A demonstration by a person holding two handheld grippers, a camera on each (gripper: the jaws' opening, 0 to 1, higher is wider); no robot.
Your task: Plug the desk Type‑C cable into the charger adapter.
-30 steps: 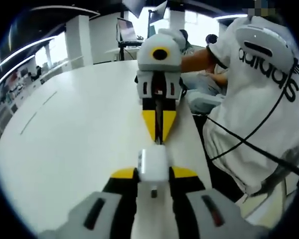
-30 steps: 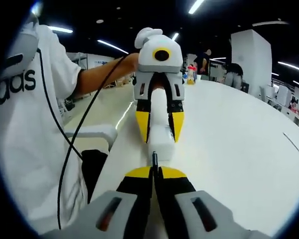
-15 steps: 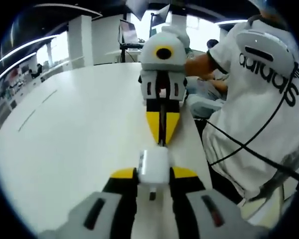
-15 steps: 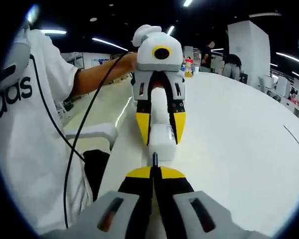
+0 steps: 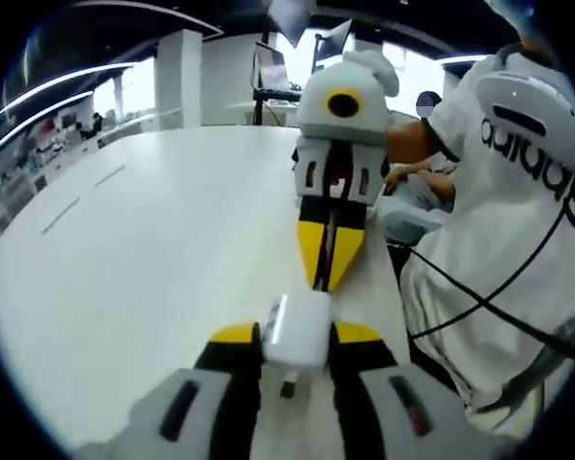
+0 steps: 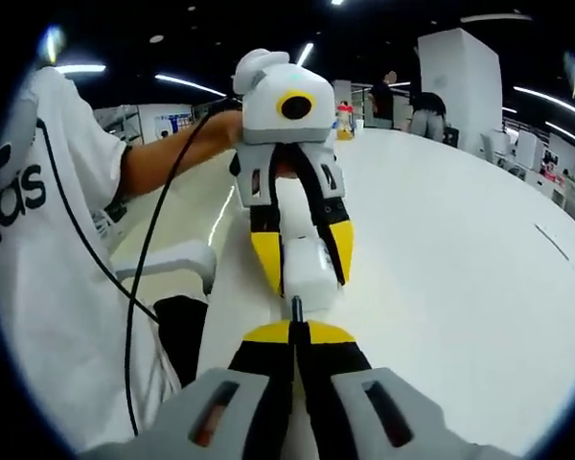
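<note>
My left gripper (image 5: 295, 333) is shut on a white charger adapter (image 5: 298, 329), held above the white table (image 5: 153, 240). Facing it, my right gripper (image 5: 330, 280) points its yellow tips at the adapter's front. In the right gripper view, my right gripper (image 6: 296, 329) is shut on the dark Type-C plug (image 6: 296, 308), whose tip pokes out between the jaws. That plug tip sits right at the face of the adapter (image 6: 308, 271), which the left gripper (image 6: 302, 270) holds tilted slightly to the right. Whether the plug has entered the port I cannot tell.
A person in a white printed shirt (image 5: 503, 201) stands at the table's edge holding both grippers; a black cable (image 6: 149, 249) hangs across the shirt. A pale chair (image 6: 168, 259) stands beside the table. Other people (image 6: 426, 120) and a monitor (image 5: 270, 69) are far off.
The two grippers have tilted relative to each other and drawn slightly closer; the plug tip stays at the adapter's face. Both views shifted with the hands.
</note>
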